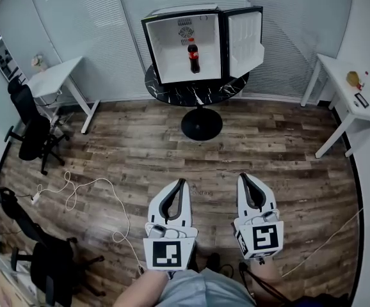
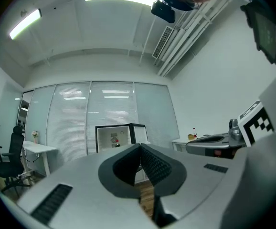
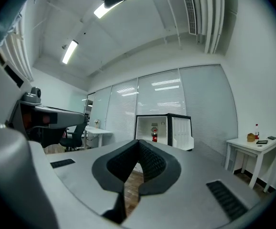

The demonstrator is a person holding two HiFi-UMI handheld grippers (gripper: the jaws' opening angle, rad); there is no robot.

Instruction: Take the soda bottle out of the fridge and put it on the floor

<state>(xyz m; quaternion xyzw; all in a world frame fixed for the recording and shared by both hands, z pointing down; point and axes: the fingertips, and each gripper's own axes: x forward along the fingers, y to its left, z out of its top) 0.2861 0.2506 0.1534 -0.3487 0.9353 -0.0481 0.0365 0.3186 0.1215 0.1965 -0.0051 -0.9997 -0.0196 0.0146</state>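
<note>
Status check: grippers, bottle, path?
Left gripper, right gripper shut, empty. Dark cola bottle with red label upright in open black-framed mini-fridge on black round table. White cable on floor, off-path left.

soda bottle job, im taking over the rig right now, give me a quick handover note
Claws: left claw shut and empty; right claw shut and empty. Both are level, side by side above the wooden plank floor.
Things: dark soda bottle with red label stands upright inside the small black fridge with white interior. The fridge sits on the round black table, well ahead of both claws.
Done: fridge door is open.
Left: walk up, open a claw, grip the bottle, lift it out, stand it on the floor.
</note>
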